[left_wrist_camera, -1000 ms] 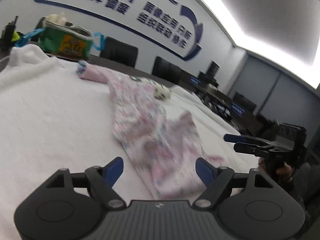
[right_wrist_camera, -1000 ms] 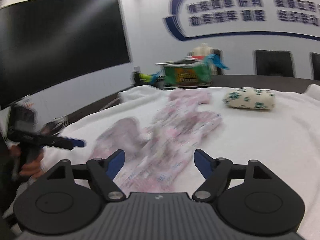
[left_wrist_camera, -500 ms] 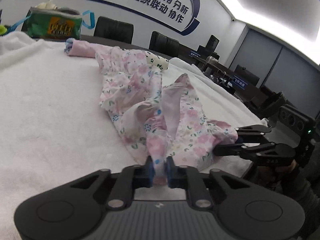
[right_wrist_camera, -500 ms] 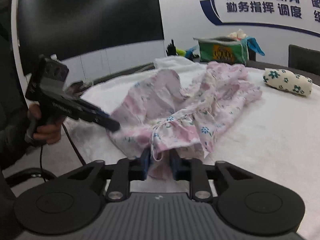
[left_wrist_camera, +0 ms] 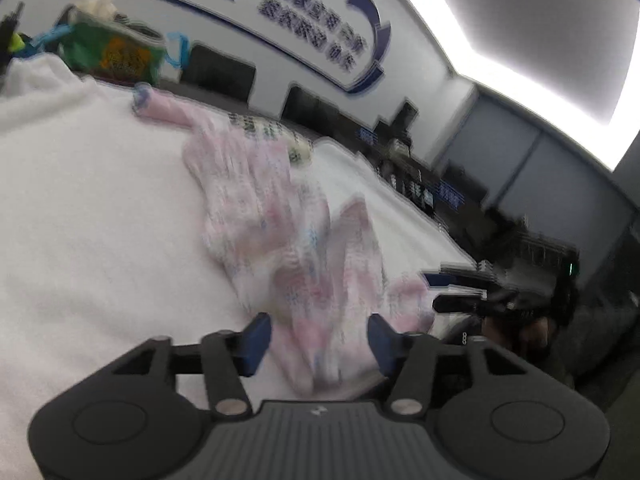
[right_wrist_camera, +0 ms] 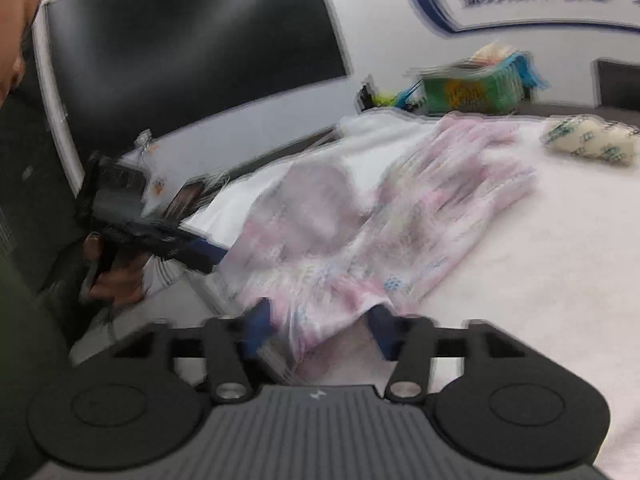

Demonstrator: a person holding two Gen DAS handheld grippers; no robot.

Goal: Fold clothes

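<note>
— Across the white towelling table cover (left_wrist_camera: 92, 208) lies the pink floral cotton garment (left_wrist_camera: 256, 200), hem at the near edge.
— What changed?
— Both jaws pinched that hem, then have just been opening; left gripper (left_wrist_camera: 316, 340) and right gripper (right_wrist_camera: 316, 324) now stand half apart, cloth loose between, unclamped. Looks released.
— Room?
— Bare cover either side; rolled floral bundle (right_wrist_camera: 588, 144) well apart.

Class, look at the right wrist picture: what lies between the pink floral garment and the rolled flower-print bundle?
Only bare white towel lies between the garment and the bundle, seen in the right wrist view.
</note>
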